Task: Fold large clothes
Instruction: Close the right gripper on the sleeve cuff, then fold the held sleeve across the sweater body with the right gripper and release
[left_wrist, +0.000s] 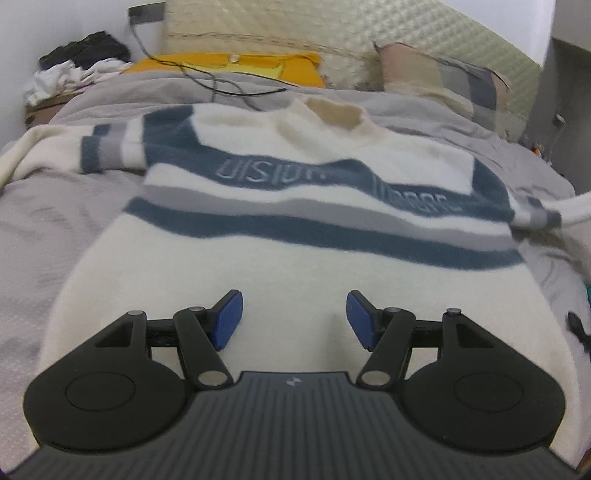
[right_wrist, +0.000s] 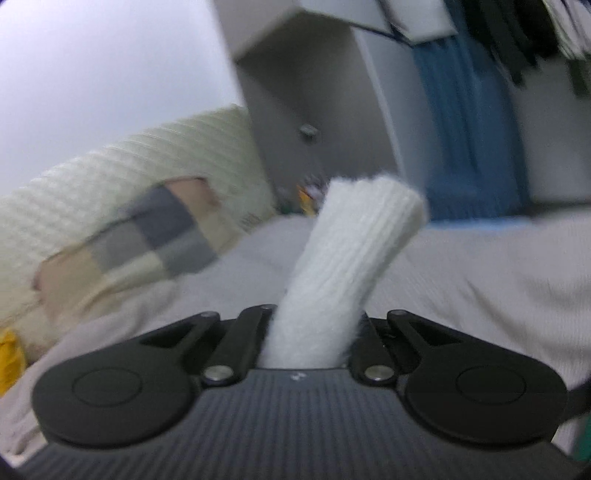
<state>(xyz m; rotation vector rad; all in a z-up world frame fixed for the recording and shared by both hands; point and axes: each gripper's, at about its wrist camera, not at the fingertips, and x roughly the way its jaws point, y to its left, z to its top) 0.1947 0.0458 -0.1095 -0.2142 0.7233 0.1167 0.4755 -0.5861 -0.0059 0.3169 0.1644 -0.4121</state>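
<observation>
**Right gripper clamps a cuff; left gripper gapes over the sweater**

In the right wrist view, the right gripper (right_wrist: 308, 343) is closed tight on a white ribbed cuff (right_wrist: 354, 251), which sticks up from between its fingers at frame centre. In the left wrist view, the left gripper (left_wrist: 294, 319) stands with its blue pads (left_wrist: 229, 318) well apart, nothing between them, over the lower part of the sweater (left_wrist: 295, 206). The sweater lies spread flat on the grey bed (left_wrist: 44, 229), collar toward the top of the frame. A pillow (left_wrist: 443, 77) sits upper right.
</observation>
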